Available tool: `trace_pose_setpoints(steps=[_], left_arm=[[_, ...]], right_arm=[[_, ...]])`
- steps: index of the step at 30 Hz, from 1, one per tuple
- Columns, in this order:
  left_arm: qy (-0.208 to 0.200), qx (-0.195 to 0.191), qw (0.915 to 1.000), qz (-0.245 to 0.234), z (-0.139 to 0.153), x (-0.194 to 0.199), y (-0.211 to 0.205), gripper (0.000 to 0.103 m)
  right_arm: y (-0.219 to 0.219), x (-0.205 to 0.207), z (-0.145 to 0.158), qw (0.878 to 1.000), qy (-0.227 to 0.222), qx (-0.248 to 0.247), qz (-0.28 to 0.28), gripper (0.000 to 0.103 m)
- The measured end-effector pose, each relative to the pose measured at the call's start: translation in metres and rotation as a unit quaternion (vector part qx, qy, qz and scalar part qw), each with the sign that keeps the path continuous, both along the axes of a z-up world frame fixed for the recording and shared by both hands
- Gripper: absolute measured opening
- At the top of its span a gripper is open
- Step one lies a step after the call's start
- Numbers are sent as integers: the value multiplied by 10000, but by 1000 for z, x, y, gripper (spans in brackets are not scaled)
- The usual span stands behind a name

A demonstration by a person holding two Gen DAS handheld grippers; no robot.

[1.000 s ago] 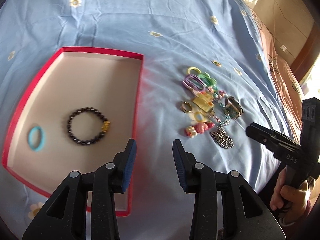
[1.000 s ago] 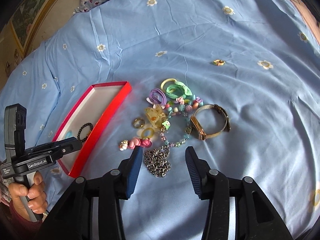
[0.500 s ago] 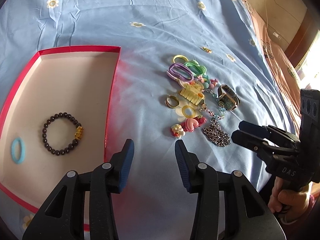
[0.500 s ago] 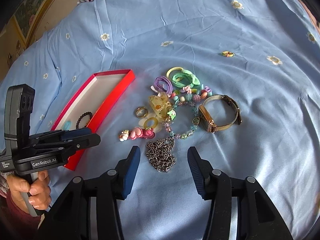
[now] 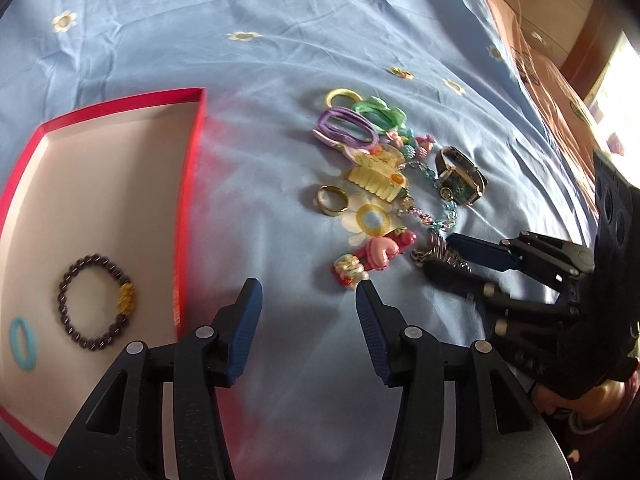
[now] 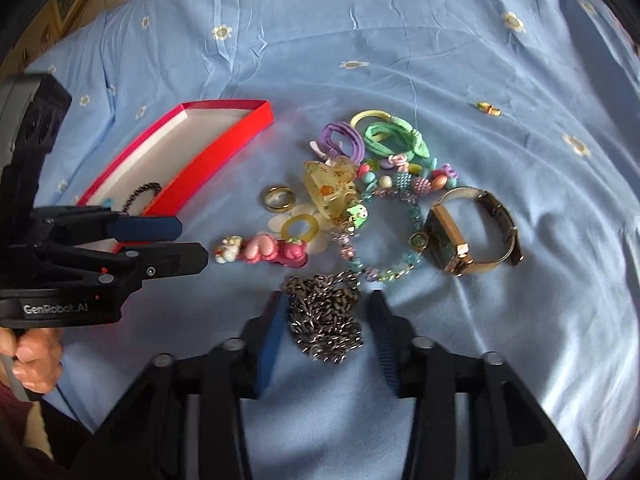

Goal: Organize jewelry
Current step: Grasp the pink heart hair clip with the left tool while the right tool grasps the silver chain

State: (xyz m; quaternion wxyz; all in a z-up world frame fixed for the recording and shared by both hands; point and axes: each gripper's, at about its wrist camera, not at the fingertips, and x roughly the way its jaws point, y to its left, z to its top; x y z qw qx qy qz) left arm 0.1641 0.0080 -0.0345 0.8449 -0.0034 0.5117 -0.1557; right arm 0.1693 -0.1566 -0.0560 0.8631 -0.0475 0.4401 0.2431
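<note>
Blue daisy-print bedsheet, heaped silver metal chain lying between spread fingers of right tool, left tool released, idle; risk: loose links snagging neighbouring pastel beaded bracelet on lift.

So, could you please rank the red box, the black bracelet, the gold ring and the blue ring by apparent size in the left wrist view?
1. Red box, by far the largest.
2. Black bracelet.
3. Gold ring and blue ring: these look alike, and the blue ring lies nearer the camera at the distorted edge, so I won't rank them.
</note>
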Motion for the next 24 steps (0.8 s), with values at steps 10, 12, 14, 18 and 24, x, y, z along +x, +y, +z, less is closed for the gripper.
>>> trace_pose_setpoints(steps=[10, 12, 14, 18, 24], left_arm=[[-84, 137, 9988, -472, -7, 16, -32, 50], [-116, 142, 9985, -521, -8, 17, -35, 46], [-140, 107, 9982, -571, -9, 18, -37, 28], [-195, 45, 9983, -539, -5, 16, -35, 28], [-358, -82, 9989, -287, 11, 4, -17, 28]], right_arm=[[-27, 6, 13, 9988, 100, 426, -232, 18], [-32, 7, 19, 9982, 68, 519, -292, 18], [-38, 7, 25, 9974, 25, 617, -364, 18], [-44, 6, 34, 9965, -56, 715, -435, 18], [-43, 5, 40, 9958, -67, 823, -394, 18]])
